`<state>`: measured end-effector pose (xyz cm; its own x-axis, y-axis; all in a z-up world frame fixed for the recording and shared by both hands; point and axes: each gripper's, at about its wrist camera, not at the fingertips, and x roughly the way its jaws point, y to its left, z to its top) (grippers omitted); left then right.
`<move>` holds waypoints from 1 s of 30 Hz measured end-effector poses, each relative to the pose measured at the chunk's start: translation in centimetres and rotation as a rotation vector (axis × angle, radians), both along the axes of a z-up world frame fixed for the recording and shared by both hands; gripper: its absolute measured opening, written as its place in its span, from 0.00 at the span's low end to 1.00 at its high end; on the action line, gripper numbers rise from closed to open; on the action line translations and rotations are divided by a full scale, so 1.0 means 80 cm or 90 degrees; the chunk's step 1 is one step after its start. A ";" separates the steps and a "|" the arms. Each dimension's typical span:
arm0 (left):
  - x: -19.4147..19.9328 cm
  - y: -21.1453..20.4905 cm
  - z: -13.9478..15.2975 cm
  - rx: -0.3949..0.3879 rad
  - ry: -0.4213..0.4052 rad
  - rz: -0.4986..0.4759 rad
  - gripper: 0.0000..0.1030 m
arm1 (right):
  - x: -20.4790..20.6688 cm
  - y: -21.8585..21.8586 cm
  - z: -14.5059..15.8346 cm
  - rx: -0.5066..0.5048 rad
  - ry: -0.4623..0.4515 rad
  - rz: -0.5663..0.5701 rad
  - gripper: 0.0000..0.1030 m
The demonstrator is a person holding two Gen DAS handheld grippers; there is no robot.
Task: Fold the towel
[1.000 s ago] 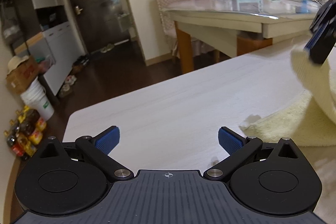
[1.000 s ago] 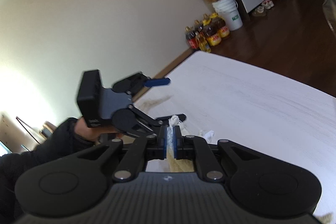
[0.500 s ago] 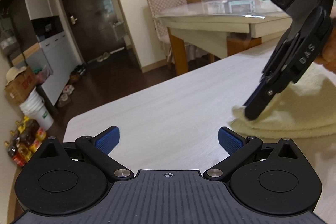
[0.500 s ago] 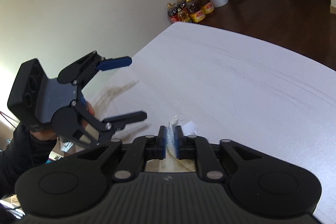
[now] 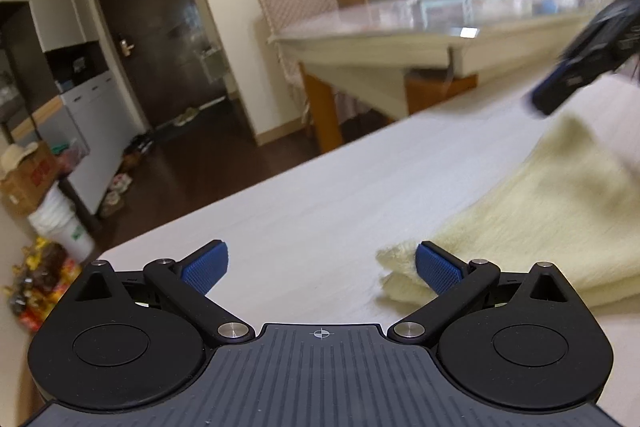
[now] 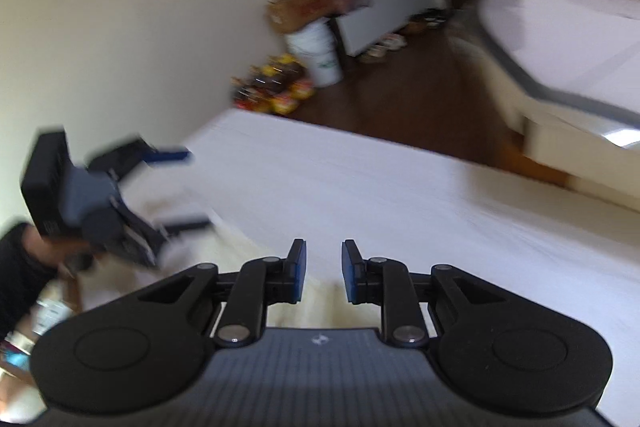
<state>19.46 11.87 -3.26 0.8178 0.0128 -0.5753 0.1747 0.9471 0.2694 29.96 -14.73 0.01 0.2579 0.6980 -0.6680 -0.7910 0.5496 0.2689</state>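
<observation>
bare table [image 5: 304, 195] left of towel [image 5: 532, 227] edge, jaws apart.

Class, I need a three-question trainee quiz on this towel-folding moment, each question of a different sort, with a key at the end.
1. True or false: the right tongs are clamped on the towel.
2. Multiple choice: the towel's near corner lies (A) beside the left tongs' right-hand blue pad, (B) under the white bucket, (C) on the chair.
3. Fill in: the towel's colour is pale ____.

Key: 1 false, both tongs are open and empty. 2 A. 3 yellow.
</observation>
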 end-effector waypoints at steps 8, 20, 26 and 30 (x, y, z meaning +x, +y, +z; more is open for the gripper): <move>-0.002 0.009 0.002 -0.031 0.013 0.024 0.99 | -0.022 -0.013 -0.015 -0.006 -0.086 0.006 0.18; 0.000 0.015 -0.003 -0.039 0.024 0.022 1.00 | -0.081 -0.037 -0.002 0.043 -0.130 0.055 0.27; 0.003 0.019 -0.005 -0.054 0.026 0.023 1.00 | -0.155 -0.013 -0.008 0.013 -0.166 0.144 0.29; 0.001 0.021 -0.006 -0.063 0.026 0.024 1.00 | -0.176 -0.005 -0.029 -0.027 -0.177 0.143 0.29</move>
